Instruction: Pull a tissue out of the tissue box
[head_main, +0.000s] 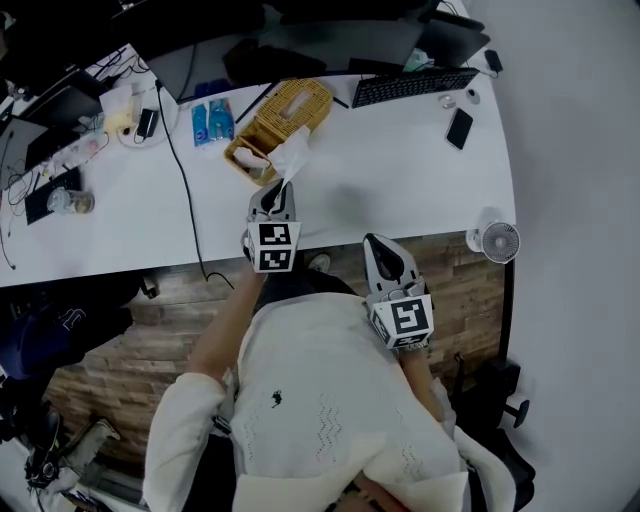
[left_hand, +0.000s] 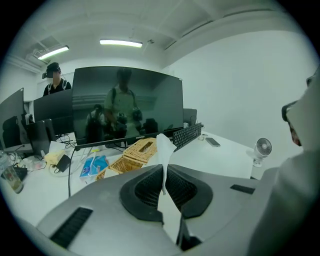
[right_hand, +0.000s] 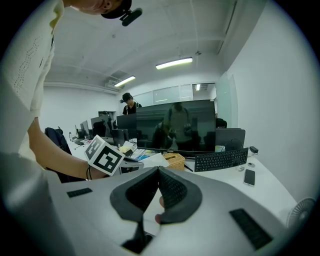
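The tissue box (head_main: 281, 117) is a wicker basket case near the back of the white desk (head_main: 400, 170); it also shows in the left gripper view (left_hand: 134, 152) and the right gripper view (right_hand: 175, 161). My left gripper (head_main: 272, 192) is shut on a white tissue (head_main: 291, 158), held near the desk's front edge. The tissue (left_hand: 164, 150) is pinched between the jaws of that gripper (left_hand: 164, 172), and its free end stands up clear of the box's slot. My right gripper (head_main: 380, 243) hangs off the desk by the person's body; seen close (right_hand: 156, 177), it is shut and holds nothing.
A keyboard (head_main: 415, 86), a phone (head_main: 459, 128) and dark monitors line the back of the desk. Blue tissue packs (head_main: 212, 122) lie left of the box, beside a black cable (head_main: 185, 190). A small fan (head_main: 498, 241) stands at the front right corner.
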